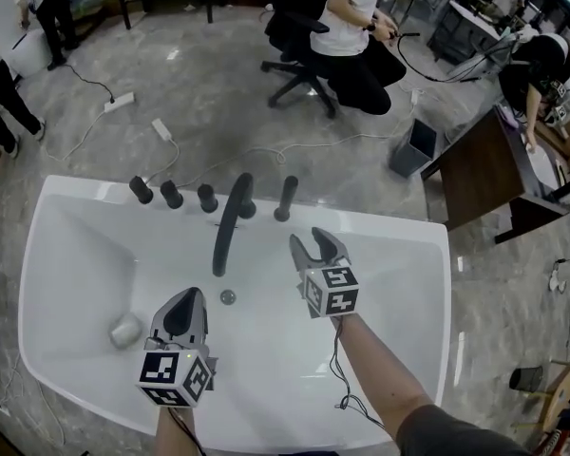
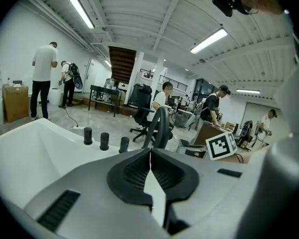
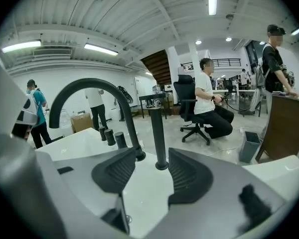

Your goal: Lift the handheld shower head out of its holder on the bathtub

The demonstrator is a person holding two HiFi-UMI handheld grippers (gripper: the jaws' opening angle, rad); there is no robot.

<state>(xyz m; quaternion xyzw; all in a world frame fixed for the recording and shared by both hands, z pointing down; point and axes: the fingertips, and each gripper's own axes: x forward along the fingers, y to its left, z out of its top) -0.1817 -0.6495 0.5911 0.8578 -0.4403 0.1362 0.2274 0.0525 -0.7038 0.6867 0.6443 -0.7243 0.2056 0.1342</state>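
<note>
Your right tongs [image 1: 313, 245] are wide open and hold nothing. They hang over the white bathtub [image 1: 399, 245], near its far rim.

The shower head [image 1: 286, 196] is a thin black stick. It stands up straight in its holder [image 3: 161, 166] on that far rim, just past the tips of your right tongs. In the right gripper view you see it in the gap between the two jaws, but a bit farther on. The pads do not touch it.

Your left tongs [image 1: 183, 304] are shut tight, tip on tip, with nothing in them. They hang over the tub nearer to you, and they point at the far rim too.

A tall black tap [image 1: 230, 224] bends over the tub just left of the shower head. Left of the tap, three short black knobs [image 1: 172, 194] stand in a row. The little round drain [image 1: 228, 297] sits in the tub floor between your two tongs. A grey round thing [image 1: 125, 331] lies in the tub on the left, near your left tongs.

Past the tub, a person [image 1: 351, 27] sits on a black chair [image 1: 299, 60] on the grey floor [image 1: 218, 93].
</note>
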